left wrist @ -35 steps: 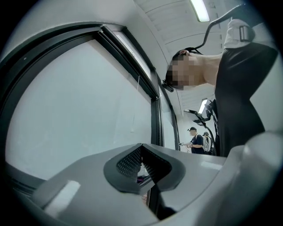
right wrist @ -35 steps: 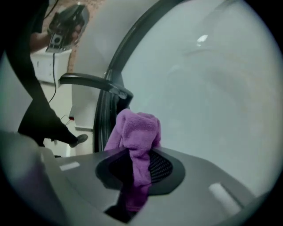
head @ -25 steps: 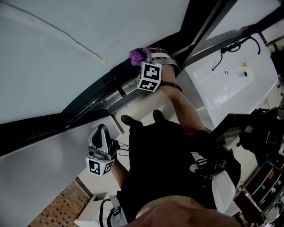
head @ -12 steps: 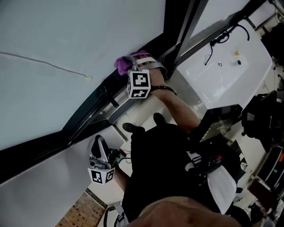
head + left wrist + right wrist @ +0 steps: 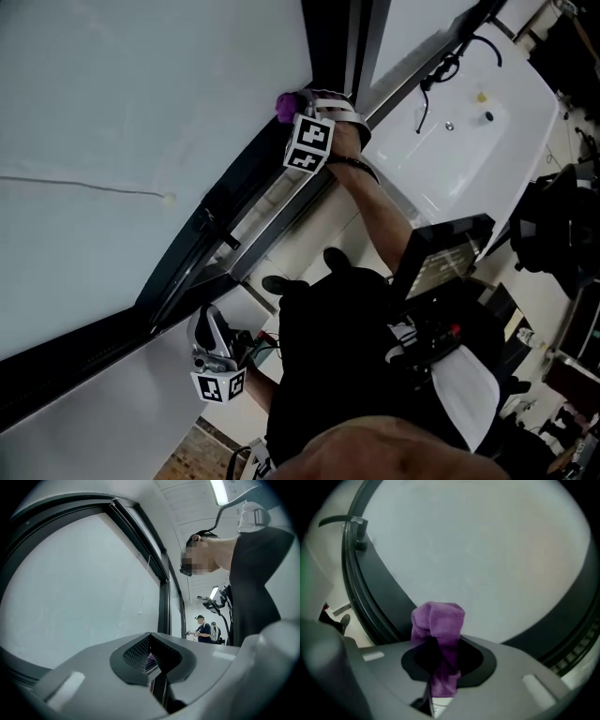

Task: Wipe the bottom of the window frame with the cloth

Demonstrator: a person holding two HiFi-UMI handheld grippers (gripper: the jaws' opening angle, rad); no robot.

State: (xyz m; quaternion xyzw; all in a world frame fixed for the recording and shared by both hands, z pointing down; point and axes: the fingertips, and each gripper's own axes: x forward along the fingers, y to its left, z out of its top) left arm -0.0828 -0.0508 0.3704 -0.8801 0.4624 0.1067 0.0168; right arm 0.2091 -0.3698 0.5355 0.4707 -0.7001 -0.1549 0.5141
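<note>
Cloth work at the window's far corner: the right gripper (image 5: 309,105), jaws pinched tight on a bunched purple microfibre cloth (image 5: 438,620), holds the wad out ahead of its tips at the dark metal bottom rail of the window frame (image 5: 251,187), just beside the dark upright post (image 5: 330,42) where the rail ends. Whether the cloth presses on the rail cannot be told. The rail's long axis runs from that corner back toward its near end, so a wiping pass would likely travel along it toward the left gripper (image 5: 210,323), which hangs well apart below the window, jaws closed together on nothing. The right gripper is plainly the nearer one.
</note>
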